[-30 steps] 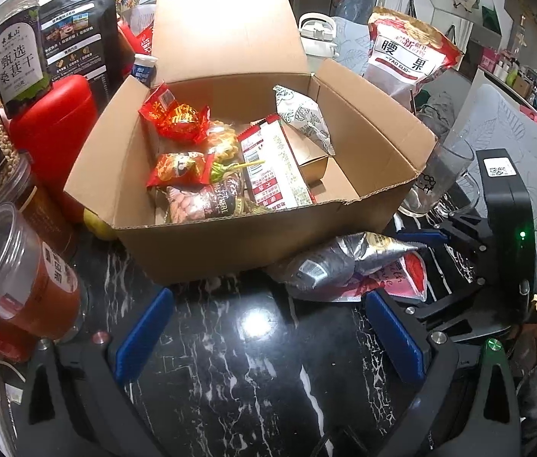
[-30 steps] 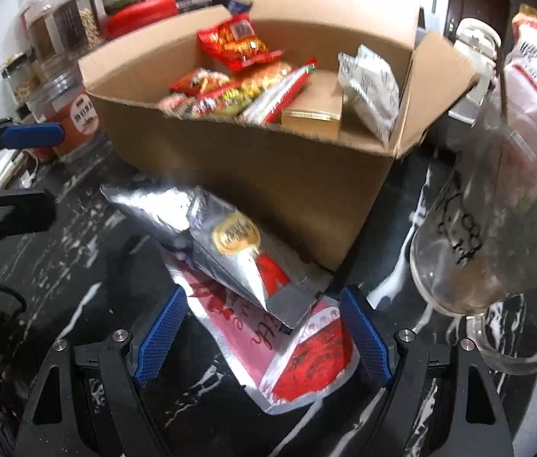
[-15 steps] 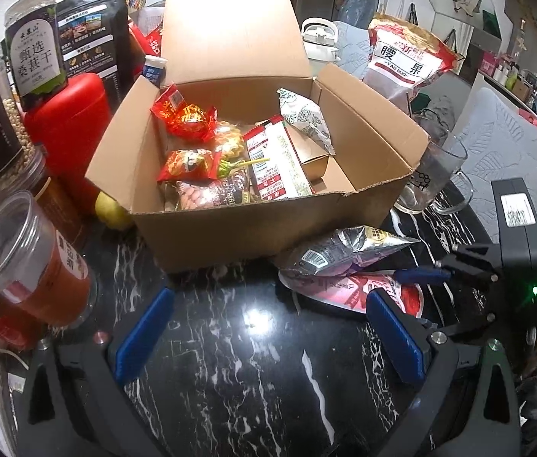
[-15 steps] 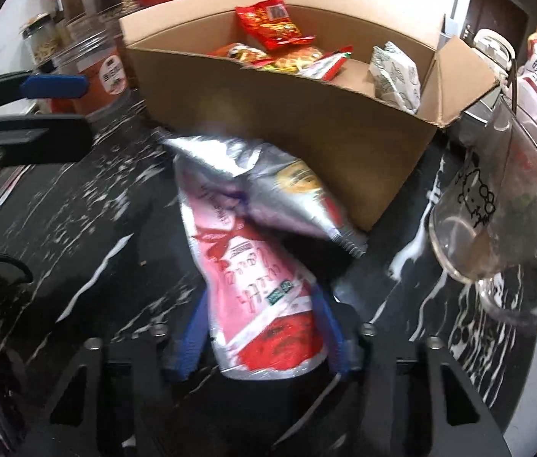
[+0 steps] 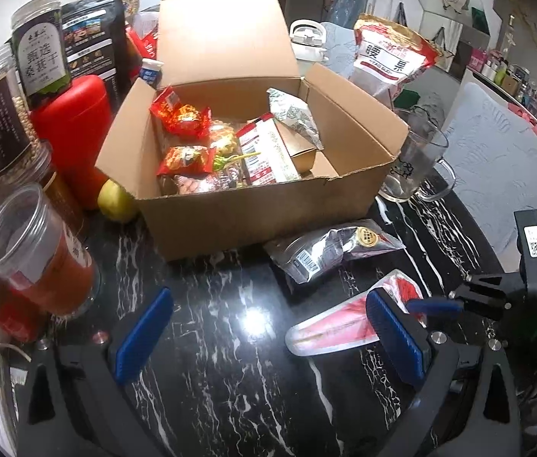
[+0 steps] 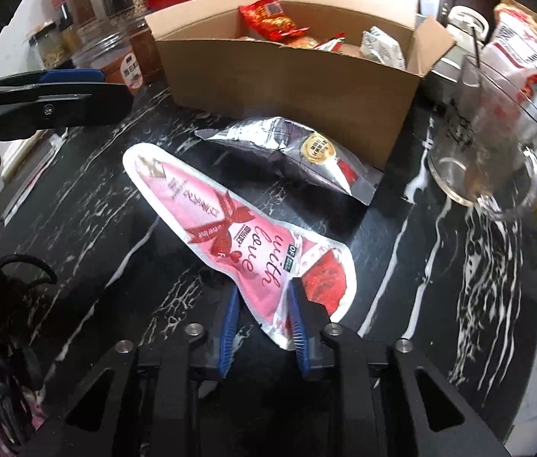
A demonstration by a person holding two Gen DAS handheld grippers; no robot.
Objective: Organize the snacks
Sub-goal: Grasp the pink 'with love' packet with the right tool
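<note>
Cardboard box [image 5: 268, 205] sits open on the black marbled bench [image 5: 230, 381], flaps up, already holding red snack packs [image 5: 179, 116], a red-white flat pack [image 5: 268, 152] and a pale patterned pouch [image 5: 295, 118]. In front of the box, right at its front wall, lies a silver foil snack bag [image 6: 287, 156] with a gold sticker. Nearer than that, apart from the box, is the pink "with love" pouch [image 6: 230, 224], slanting across the bench with its red end toward the right gripper [image 6: 264, 323]. That gripper's blue fingers [image 6: 228, 323] are clamped on the pouch's near end, having just been closing and then easing slightly, the pouch pinched between them. Left gripper [image 5: 268, 335] hovers over bare bench in front of the box, fingers spread wide, nothing between them. To the left of the box: red canister [image 5: 74, 129], a yellow-green fruit [image 5: 116, 202], several clear jars [image 5: 36, 251]. To the right of the box: a glass mug [image 5: 413, 163]; behind that, a white-red snack bag [image 5: 390, 57] standing upright.
</note>
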